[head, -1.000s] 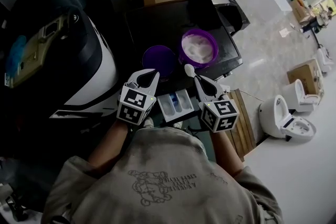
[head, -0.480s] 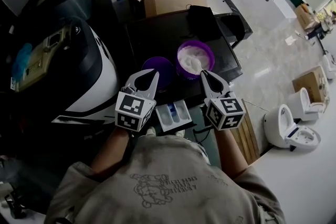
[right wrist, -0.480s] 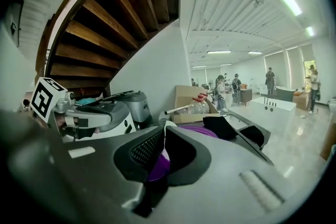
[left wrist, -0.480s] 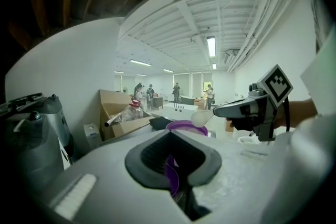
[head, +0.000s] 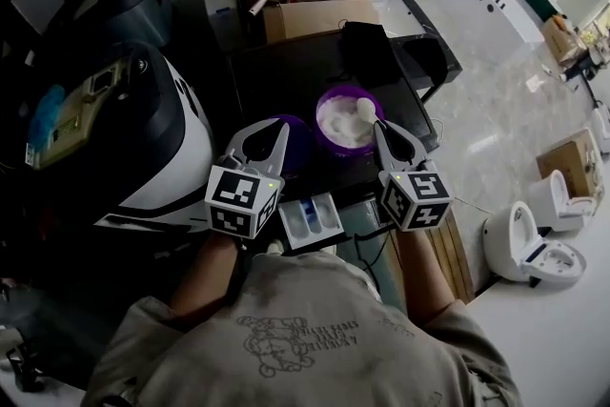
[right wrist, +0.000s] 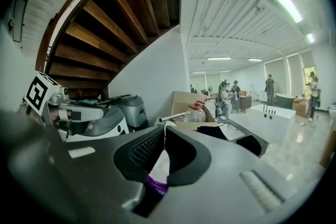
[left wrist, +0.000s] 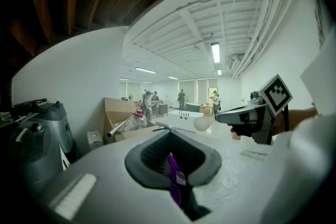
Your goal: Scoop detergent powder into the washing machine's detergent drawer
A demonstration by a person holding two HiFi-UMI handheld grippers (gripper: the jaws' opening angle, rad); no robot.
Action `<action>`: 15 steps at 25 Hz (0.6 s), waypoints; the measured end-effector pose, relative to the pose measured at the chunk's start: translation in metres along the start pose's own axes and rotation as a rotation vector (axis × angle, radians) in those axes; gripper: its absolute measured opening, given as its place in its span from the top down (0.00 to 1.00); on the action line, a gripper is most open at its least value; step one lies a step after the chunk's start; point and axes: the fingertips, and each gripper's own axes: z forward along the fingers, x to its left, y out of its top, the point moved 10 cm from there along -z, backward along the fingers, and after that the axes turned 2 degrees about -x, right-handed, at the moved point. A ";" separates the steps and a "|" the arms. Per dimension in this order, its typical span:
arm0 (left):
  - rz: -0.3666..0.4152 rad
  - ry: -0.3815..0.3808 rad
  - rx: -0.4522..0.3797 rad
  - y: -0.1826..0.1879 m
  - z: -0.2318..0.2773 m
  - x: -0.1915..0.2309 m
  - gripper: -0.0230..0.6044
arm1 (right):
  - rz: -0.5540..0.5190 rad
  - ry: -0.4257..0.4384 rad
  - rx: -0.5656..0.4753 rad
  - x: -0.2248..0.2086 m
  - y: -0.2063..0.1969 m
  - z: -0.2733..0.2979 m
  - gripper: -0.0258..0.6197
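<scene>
I'm at the scooping step — right gripper point(head: 381, 130) clamped on the scoop point(head: 365, 110), bowl over the powder tub point(head: 320, 134). Left gripper point(head: 274, 134) closed, seemingly empty. Next — dip, then carry to the drawer point(head: 310, 219) near me.

Head view dim, left side in deep shadow; pale floor point(head: 496, 81) bright w/ glare. Gripper views: fisheye-bent edges, dark corners (vignetting), ceiling strip lights point(left wrist: 215, 52) overhead, close foreground blurred.
</scene>
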 end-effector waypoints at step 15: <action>-0.010 0.045 0.028 -0.004 0.005 0.003 0.96 | 0.000 0.047 0.009 -0.012 0.000 0.011 0.91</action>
